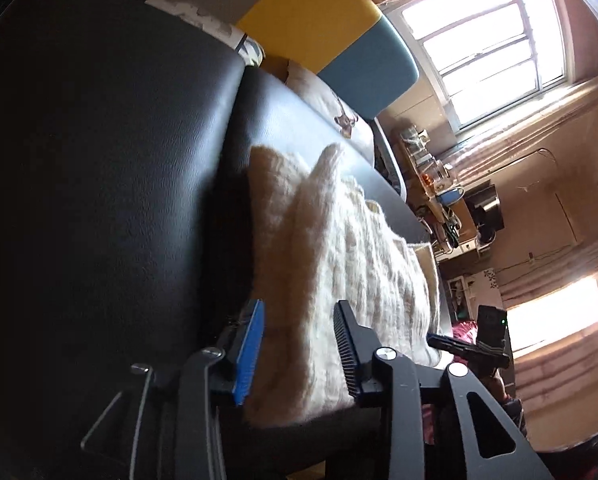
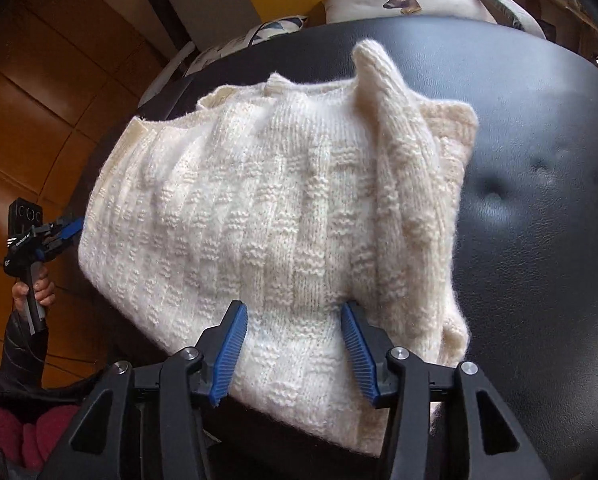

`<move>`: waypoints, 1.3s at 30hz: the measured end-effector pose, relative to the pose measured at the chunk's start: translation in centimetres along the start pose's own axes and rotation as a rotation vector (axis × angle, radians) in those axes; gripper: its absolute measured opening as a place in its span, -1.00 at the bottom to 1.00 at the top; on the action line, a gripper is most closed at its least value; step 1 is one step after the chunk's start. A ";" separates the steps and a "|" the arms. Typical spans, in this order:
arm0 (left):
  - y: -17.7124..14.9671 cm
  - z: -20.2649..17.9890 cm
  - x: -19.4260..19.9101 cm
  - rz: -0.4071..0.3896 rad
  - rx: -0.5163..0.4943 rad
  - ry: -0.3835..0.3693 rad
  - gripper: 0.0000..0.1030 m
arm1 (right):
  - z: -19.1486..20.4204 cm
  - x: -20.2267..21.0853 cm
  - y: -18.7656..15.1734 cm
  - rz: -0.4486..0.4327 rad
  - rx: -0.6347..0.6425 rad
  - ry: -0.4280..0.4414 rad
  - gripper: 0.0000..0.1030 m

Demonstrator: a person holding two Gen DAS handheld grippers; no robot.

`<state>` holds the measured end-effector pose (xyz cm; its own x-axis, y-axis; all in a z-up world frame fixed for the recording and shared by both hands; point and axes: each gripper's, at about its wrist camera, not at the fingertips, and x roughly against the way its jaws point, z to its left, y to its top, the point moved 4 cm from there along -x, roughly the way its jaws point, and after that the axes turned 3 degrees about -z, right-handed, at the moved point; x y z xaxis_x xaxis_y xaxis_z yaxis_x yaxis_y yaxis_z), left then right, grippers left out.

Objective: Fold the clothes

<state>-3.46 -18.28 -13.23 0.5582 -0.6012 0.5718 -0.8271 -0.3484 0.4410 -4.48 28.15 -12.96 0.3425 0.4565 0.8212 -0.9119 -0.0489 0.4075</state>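
While the cream knit sweater [image 2: 267, 208] lies folded on the black leather seat [image 2: 539, 200], 1 sleeve fold stands up along its far edge. At the sweater's near hem the right claw [image 2: 295, 354] is spread, pads clear of the knit. Beside the sweater's other edge the left claw [image 1: 299, 350] is spread too, pinching nothing.

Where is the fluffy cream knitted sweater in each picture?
Left wrist view: cream knitted sweater lies centre, running up from between the gripper's fingers.
Right wrist view: sweater fills the middle, on the black leather seat.
Shared landmark: deer-print cushion behind the seat.
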 end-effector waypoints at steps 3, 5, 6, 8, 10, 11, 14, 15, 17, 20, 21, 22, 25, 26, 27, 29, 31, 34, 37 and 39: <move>2.9 -1.9 -1.9 -0.029 -0.142 0.075 -0.13 | 1.8 0.6 1.1 -0.063 0.050 -0.025 0.06; 4.3 -2.4 -4.3 0.009 -0.180 0.087 -0.13 | 2.8 0.4 1.6 -0.084 0.073 -0.035 0.06; 4.8 -2.6 -5.5 0.029 -0.193 0.091 -0.13 | 3.2 0.1 1.6 -0.086 0.085 -0.044 0.06; 5.1 -3.2 -7.0 0.057 -0.230 0.101 -0.14 | 3.8 -0.5 1.9 -0.086 0.106 -0.062 0.06; 5.0 -3.6 -7.6 0.071 -0.266 0.115 -0.71 | 4.2 -1.2 2.4 -0.084 0.124 -0.080 0.06; 5.0 -3.8 -7.8 0.078 -0.284 0.122 -0.89 | 4.4 -1.4 2.8 -0.091 0.133 -0.088 0.06; 5.0 -3.5 -6.7 0.026 -0.250 0.105 -0.88 | 4.3 -1.5 4.0 -0.131 0.151 -0.132 0.06; 5.2 -2.7 -6.3 0.001 -0.217 0.121 -0.88 | 3.9 -2.0 4.3 -0.132 0.145 -0.157 0.06; 5.3 -1.1 -6.5 -0.011 -0.166 0.162 -0.88 | 2.5 -3.2 4.4 -0.107 0.110 -0.187 0.07; 4.6 0.7 -8.1 0.044 -0.125 0.218 -0.85 | 1.8 -3.7 4.2 -0.138 0.076 -0.147 0.07; 4.6 0.4 -7.8 0.035 -0.132 0.229 -0.78 | 1.7 -3.6 4.1 -0.147 0.076 -0.142 0.07; 4.8 0.0 -7.3 0.021 -0.143 0.239 -0.66 | 1.7 -3.5 4.0 -0.155 0.071 -0.133 0.07; 5.3 -1.9 -5.7 -0.027 -0.194 0.247 -0.30 | 1.2 -3.3 3.8 -0.177 0.038 -0.092 0.07; 5.6 -3.0 -5.0 -0.046 -0.226 0.231 -0.22 | 1.1 -3.2 3.8 -0.183 0.025 -0.080 0.07; 5.8 -4.7 -4.9 -0.035 -0.278 0.199 -0.08 | 1.0 -3.2 3.8 -0.189 0.013 -0.068 0.07; 5.8 -8.1 -5.6 0.006 -0.409 0.158 0.01 | 0.9 -3.1 3.8 -0.191 0.001 -0.057 0.08; 5.2 -10.9 -7.2 0.059 -0.554 0.170 0.07 | 1.2 -3.0 3.9 -0.186 -0.007 -0.059 0.08; 4.6 -12.4 -11.9 0.181 -0.642 0.209 0.07 | 1.8 -2.6 4.5 -0.178 0.014 -0.063 0.08; 4.2 -12.0 -15.9 0.289 -0.650 0.241 0.07 | 3.0 -2.2 5.3 -0.184 0.072 -0.071 0.08; 4.1 -11.4 -17.5 0.323 -0.642 0.265 0.07 | 4.2 -2.3 6.1 -0.177 0.123 -0.071 0.08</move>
<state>-15.90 -0.97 -13.50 0.3591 -0.3818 0.8517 -0.7965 0.3504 0.4929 -9.93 23.08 -10.72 0.5140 0.4037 0.7569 -0.8031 -0.0837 0.5900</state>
